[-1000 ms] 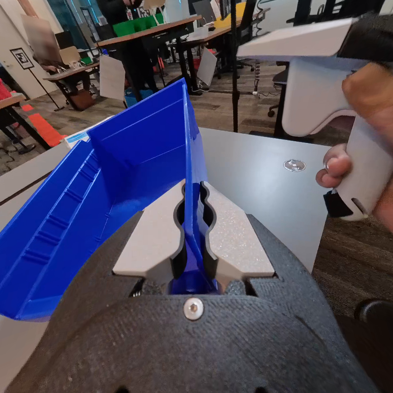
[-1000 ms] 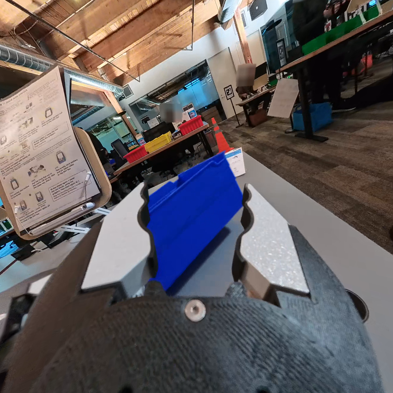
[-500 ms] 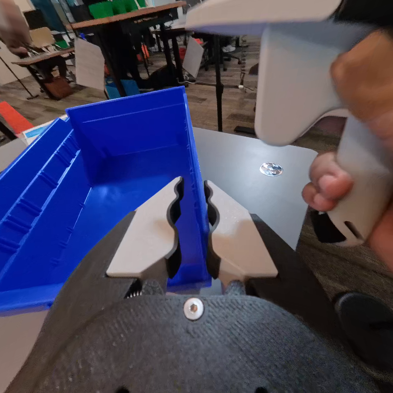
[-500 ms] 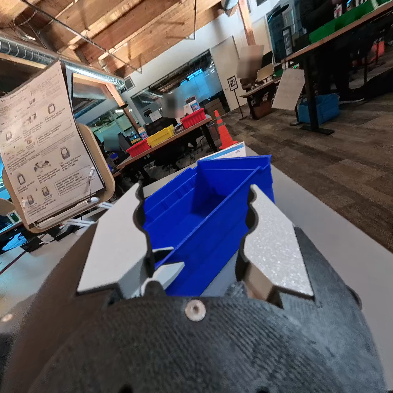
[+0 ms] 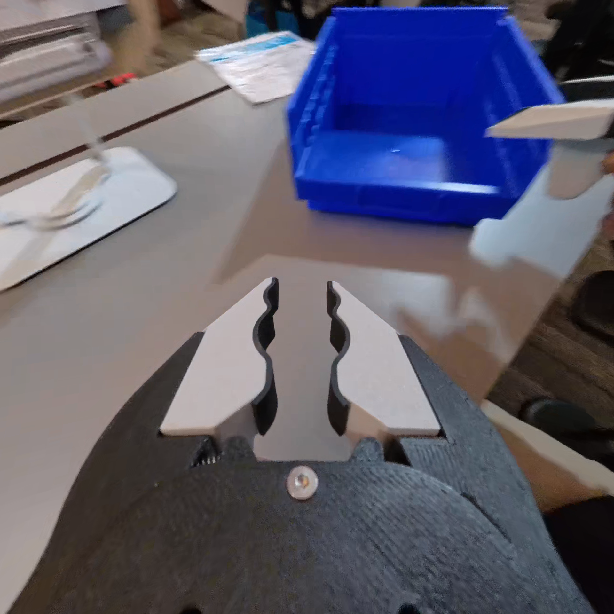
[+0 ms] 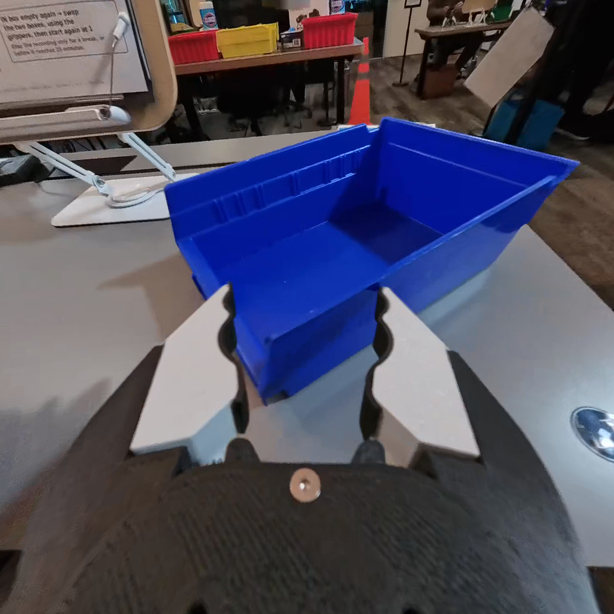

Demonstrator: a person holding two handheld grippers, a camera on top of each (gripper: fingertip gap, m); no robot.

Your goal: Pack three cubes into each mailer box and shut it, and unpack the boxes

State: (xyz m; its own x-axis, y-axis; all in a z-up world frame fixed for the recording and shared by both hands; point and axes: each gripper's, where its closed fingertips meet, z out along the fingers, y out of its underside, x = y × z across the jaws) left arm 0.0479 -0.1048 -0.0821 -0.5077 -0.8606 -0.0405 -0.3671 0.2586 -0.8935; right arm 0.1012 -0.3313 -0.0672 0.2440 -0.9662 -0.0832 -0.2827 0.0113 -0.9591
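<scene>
One blue bin (image 6: pixel 332 265) stood upright on the grey desk (image 6: pixel 83 299), nothing visible inside it. The right gripper (image 6: pixel 304 299) hovered before its near corner, fingers (image 6: pixel 189 382) spread and gripping nothing; the left gripper (image 5: pixel 301 284), fingers parted, hung over bare desk nearby.

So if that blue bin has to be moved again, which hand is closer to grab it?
Probably the right. The right gripper is open with the near corner of the blue bin showing between its fingers. The left gripper is open too, but bare table lies between it and the bin.
</scene>
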